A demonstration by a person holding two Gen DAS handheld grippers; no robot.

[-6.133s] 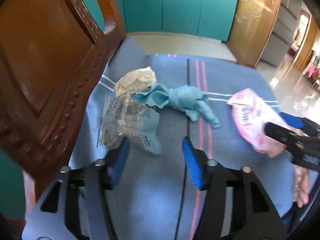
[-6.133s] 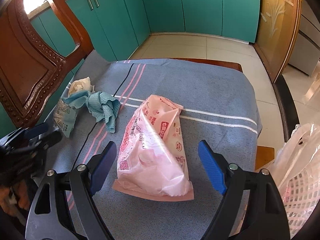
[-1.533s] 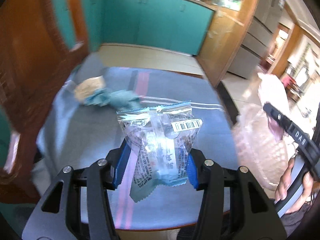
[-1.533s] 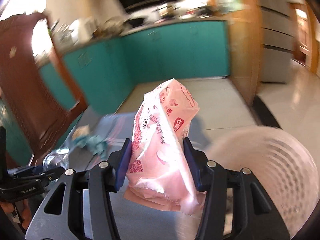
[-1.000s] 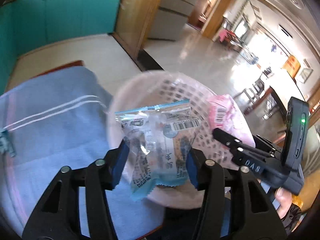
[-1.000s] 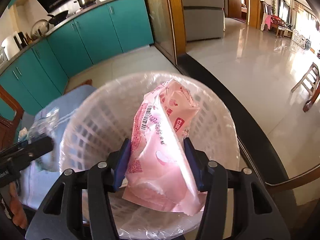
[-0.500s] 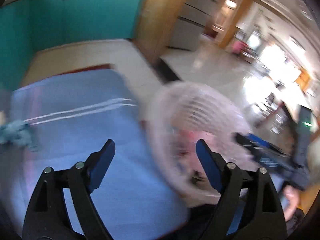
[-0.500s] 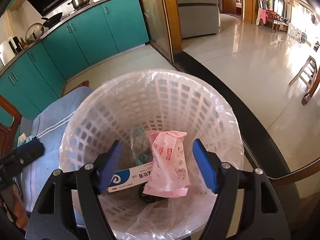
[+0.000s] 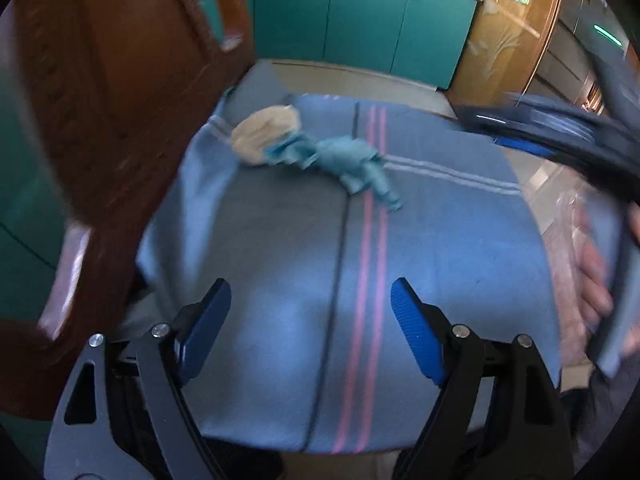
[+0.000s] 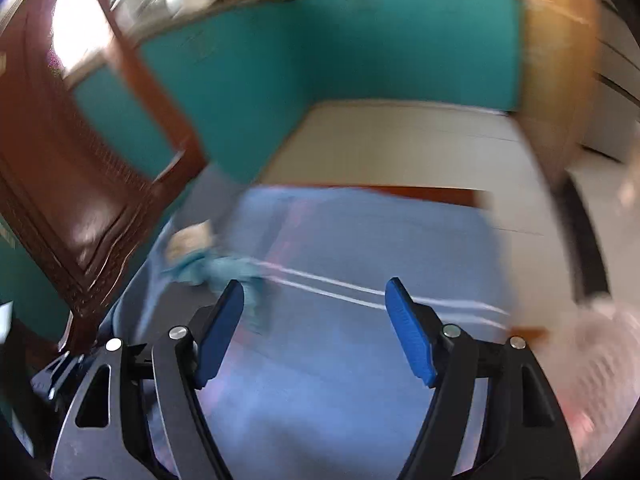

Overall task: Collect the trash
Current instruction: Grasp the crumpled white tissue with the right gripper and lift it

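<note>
Blue-grey cloth with paired pink stripes, a dark line and white cross stripes, spread over a wooden table. On the cloth's far left part: a crumpled beige wad touching a crumpled teal rag. Both blurred in the right wrist view.

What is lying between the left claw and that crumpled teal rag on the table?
Nothing: in the left wrist view only bare blue striped tablecloth separates the open left claw from the teal rag.

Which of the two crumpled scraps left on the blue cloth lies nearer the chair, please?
The beige crumpled wad; the teal crumpled wipe sprawls from it toward the pink stripes.
</note>
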